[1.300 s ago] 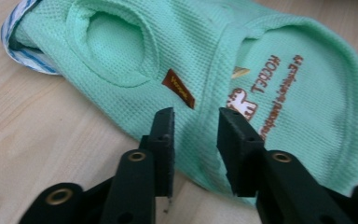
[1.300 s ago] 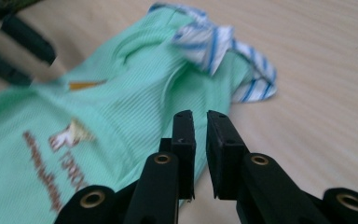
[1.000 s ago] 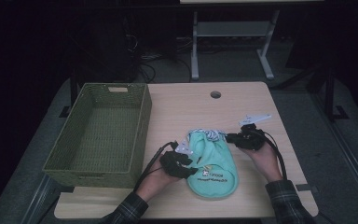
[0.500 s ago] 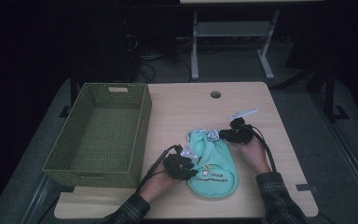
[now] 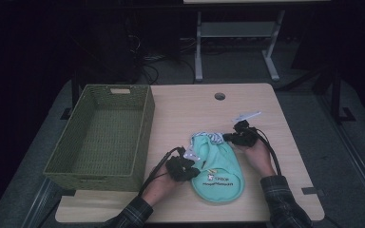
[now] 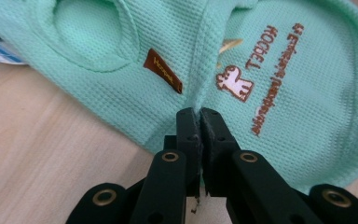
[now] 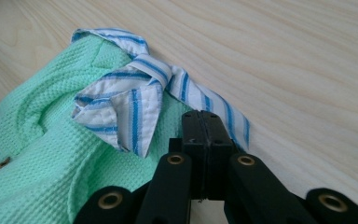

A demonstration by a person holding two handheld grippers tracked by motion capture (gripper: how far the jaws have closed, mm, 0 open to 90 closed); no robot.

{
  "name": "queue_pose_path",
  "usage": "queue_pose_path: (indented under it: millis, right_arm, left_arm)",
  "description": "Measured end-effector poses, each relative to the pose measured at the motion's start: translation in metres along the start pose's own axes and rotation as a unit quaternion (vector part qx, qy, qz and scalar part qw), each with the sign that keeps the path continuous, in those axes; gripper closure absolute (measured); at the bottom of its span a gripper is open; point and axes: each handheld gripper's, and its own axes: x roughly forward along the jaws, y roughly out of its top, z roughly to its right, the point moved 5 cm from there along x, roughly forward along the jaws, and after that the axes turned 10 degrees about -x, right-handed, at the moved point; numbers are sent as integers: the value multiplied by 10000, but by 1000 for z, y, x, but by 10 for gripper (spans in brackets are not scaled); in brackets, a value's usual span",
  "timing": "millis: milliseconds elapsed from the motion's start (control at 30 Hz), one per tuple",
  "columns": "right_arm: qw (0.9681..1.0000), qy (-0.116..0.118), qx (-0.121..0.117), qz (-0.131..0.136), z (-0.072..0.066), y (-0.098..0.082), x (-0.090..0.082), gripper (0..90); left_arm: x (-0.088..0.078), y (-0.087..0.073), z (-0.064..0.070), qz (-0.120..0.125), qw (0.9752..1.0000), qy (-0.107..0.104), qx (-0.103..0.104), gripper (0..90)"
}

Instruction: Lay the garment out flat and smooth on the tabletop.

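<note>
Pale wood bench (image 5: 266,199) carried an empty green basket (image 5: 100,137) at left and a mint-green shirt (image 5: 218,166), collar pointing away from the person, lengthwise front-to-back. Left tongs (image 6: 198,114) had just been closing, pinching its side fold; right tongs (image 7: 207,116) clamped the striped collar (image 7: 135,93). Lifting apparently remained.

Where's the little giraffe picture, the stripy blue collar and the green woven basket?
Giraffe picture on the mint green waffle garment (image 6: 233,83), left gripper view, its body.
Blue-and-white striped collar (image 7: 121,109), right gripper view, folded flap.
Green woven basket (image 5: 144,124), high view, right wall.
</note>
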Motion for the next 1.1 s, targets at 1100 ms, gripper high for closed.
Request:
queue_pose_path:
  millis: [1100]
  right_arm:
    - [9996, -50, -106, 246, 4, -18, -43, 895]
  left_arm:
    - [-11, 19, -10, 355, 9993, 32, -80, 872]
